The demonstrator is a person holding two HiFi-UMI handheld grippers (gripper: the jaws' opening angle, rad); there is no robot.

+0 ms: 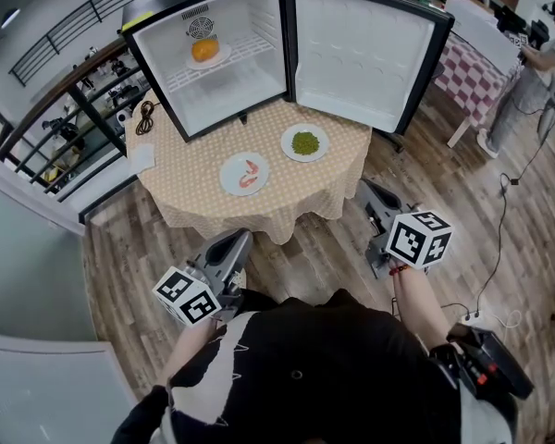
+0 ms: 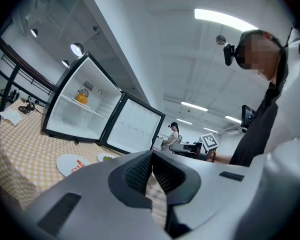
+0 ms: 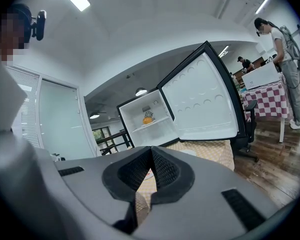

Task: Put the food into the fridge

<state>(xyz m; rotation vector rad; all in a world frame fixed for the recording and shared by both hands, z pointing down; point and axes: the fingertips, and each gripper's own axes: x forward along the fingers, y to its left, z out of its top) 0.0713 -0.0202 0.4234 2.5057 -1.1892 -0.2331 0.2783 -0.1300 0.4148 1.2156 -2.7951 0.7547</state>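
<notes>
1. Lowest in the frame, our left gripper (image 1: 237, 240) and right gripper (image 1: 367, 189) hang over the floor, jaws pressed together, both empty.
2. At mid-frame the checked table (image 1: 190, 160) carries a shrimp plate (image 1: 244, 174) and a greens plate (image 1: 305, 142) side by side; the shrimp's axis is too small to read.
3. At the top the fridge (image 1: 224, 100) gapes toward us, door (image 1: 361, 54) swung right, with an orange food (image 1: 204, 50) on its shelf.

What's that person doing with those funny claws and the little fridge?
A person holds a claw in each hand. The left claw and the right claw are both shut and empty, back from the table. The fridge stands open with a plate of orange food on its shelf. A plate of shrimp and a plate of green food sit on the table, not yet picked up.
</notes>
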